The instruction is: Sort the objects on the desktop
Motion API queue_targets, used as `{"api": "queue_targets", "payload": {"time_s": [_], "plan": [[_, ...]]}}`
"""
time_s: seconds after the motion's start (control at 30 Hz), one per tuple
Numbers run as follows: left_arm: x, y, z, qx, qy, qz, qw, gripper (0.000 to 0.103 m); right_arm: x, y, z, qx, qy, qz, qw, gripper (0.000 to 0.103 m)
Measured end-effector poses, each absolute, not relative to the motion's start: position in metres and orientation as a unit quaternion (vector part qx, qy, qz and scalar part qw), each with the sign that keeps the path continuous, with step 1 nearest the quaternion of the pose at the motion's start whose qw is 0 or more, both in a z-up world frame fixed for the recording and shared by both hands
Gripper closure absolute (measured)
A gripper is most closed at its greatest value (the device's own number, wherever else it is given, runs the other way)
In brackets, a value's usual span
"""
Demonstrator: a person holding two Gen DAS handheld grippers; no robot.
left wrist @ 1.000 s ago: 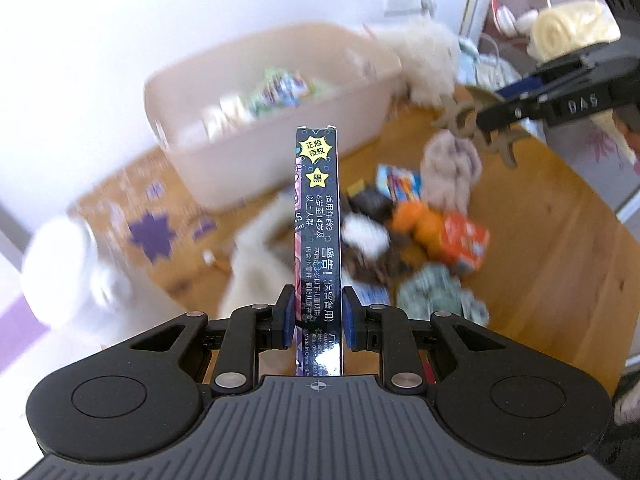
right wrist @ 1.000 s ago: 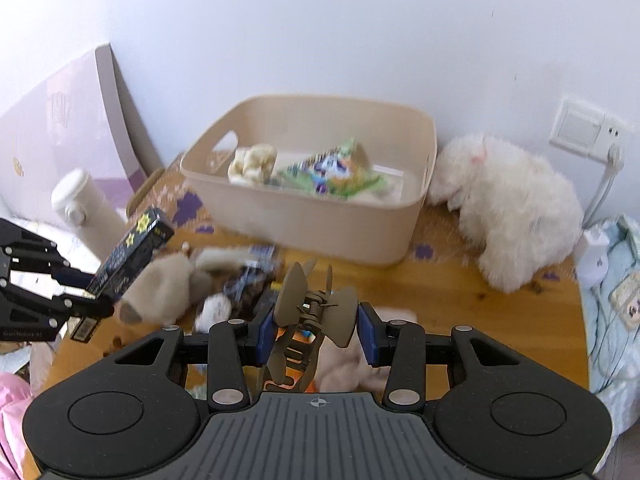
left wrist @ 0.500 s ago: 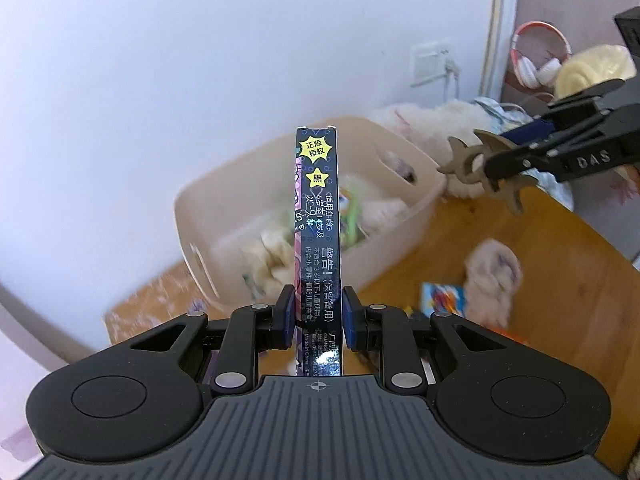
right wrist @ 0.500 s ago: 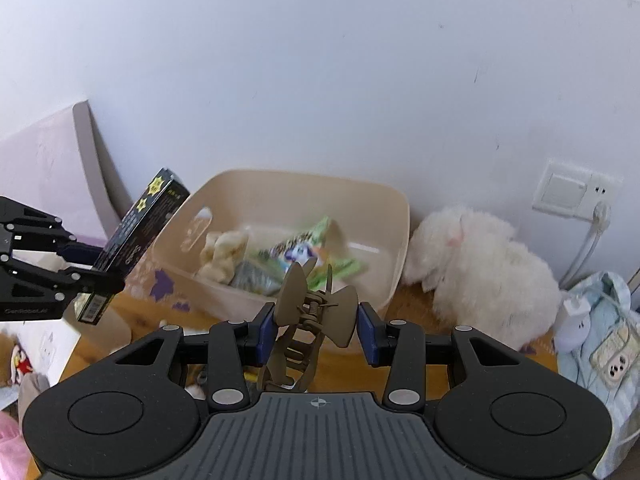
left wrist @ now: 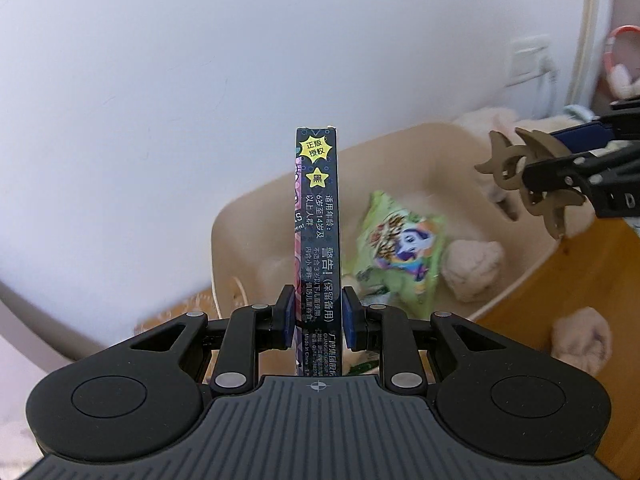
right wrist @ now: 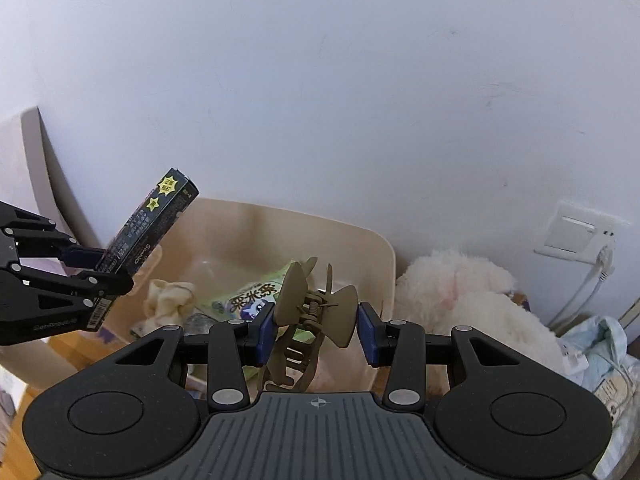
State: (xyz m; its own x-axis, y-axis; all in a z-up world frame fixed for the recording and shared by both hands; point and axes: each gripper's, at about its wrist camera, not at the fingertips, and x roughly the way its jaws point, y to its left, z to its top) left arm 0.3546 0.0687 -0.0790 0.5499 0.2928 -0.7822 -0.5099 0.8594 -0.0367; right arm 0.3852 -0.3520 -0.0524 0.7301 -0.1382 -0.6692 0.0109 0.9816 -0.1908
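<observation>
Legible text, by item:
- Black card box (left wrist: 319, 240), narrow side: yellow star "正版授权"; 2nd star "黑"; "适用年龄: 6岁至14岁及以上人群"; "警告! (保留备用)"; "不适合3岁以下儿童使用"; "Made in China" at bottom, w/ small print too fine to read. Barcode on box end (right wrist: 95, 314), digits illegible.
- Green snack bag (left wrist: 402, 248) in beige bin (left wrist: 224, 232): large Chinese title, blurred in left wrist view; right wrist view, seen upside down, approx. "奈米奈", uncertain.
- Left gripper (right wrist: 102, 276) body: white lettering, too small to read.

The left gripper (left wrist: 318, 316) clamps a dark printed box (left wrist: 318, 216) upright, the beige bin (left wrist: 400, 160) lies behind, and at two o'clock the right gripper (left wrist: 536, 176) pinches a brown hair claw (left wrist: 516, 156).
</observation>
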Motion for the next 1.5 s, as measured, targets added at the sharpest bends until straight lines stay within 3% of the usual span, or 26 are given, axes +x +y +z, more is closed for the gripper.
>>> {"api": "queue_targets", "payload": {"time_s": [0.33,0.47,0.5,0.57,0.67,0.77,1.13,1.5], "plan": [[0.373,0.075,-0.11,-0.171,0.446,0.261,0.839,0.077,0.421,-0.348,-0.092,-0.097,0.409,-0.043,0.906,0.063],[0.367,0.072,-0.106,-0.167,0.428,0.274,0.845,0.033,0.428,-0.348,-0.095,-0.079,0.422,-0.038,0.902,0.043],[0.364,0.071,-0.103,-0.165,0.421,0.28,0.847,0.029,0.427,-0.347,-0.094,-0.079,0.419,-0.039,0.904,0.039],[0.36,0.07,-0.1,-0.164,0.417,0.279,0.849,0.028,0.423,-0.345,-0.094,-0.085,0.413,-0.043,0.906,0.026],[0.352,0.067,-0.095,-0.171,0.411,0.282,0.85,0.028,0.417,-0.343,-0.088,-0.082,0.405,-0.046,0.91,0.023],[0.336,0.062,-0.083,-0.184,0.399,0.278,0.854,0.028,0.404,-0.343,-0.077,-0.071,0.395,-0.044,0.915,0.013],[0.274,0.003,-0.058,-0.152,0.369,0.254,0.881,0.028,0.333,-0.338,-0.055,-0.089,0.375,-0.011,0.923,0.006],[0.22,-0.064,-0.093,-0.168,0.428,0.215,0.862,0.028,0.253,-0.314,-0.093,-0.13,0.407,0.027,0.904,0.006]]}}
